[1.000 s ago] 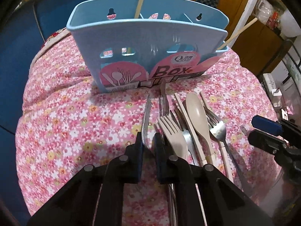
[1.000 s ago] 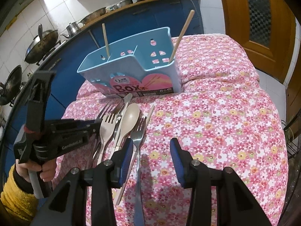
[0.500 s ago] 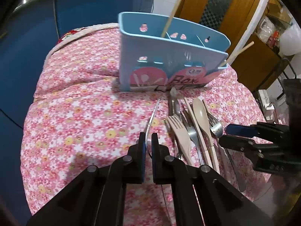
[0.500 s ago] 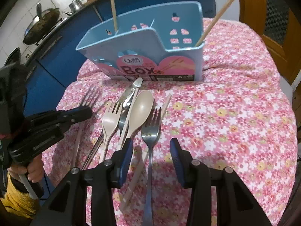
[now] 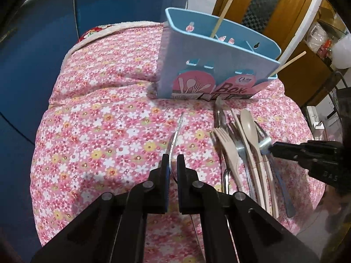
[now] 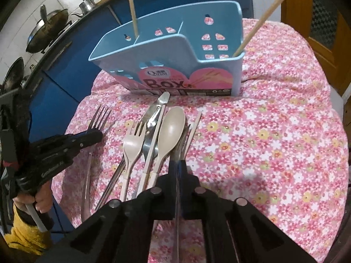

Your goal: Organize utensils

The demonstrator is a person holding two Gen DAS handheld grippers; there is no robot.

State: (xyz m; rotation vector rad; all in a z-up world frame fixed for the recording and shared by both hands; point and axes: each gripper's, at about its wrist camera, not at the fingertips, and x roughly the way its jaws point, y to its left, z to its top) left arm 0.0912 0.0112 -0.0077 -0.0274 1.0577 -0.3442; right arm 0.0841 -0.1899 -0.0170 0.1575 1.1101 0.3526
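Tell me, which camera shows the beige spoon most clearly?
The right wrist view: the beige spoon lies face-up mid-frame, its bowl and handle unobstructed. The left wrist view shows the same spoon smaller, off to the right, crowded among the other cutlery.

Both the left gripper (image 5: 172,161) and right gripper (image 6: 178,166) angle downward, jaws clamped.

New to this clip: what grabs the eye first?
The light blue plastic utensil box upright at the back of the pink floral cloth, a wooden chopstick at each end. Before it, beige and steel cutlery lies bunched; both grippers have jaws shut on steel forks.
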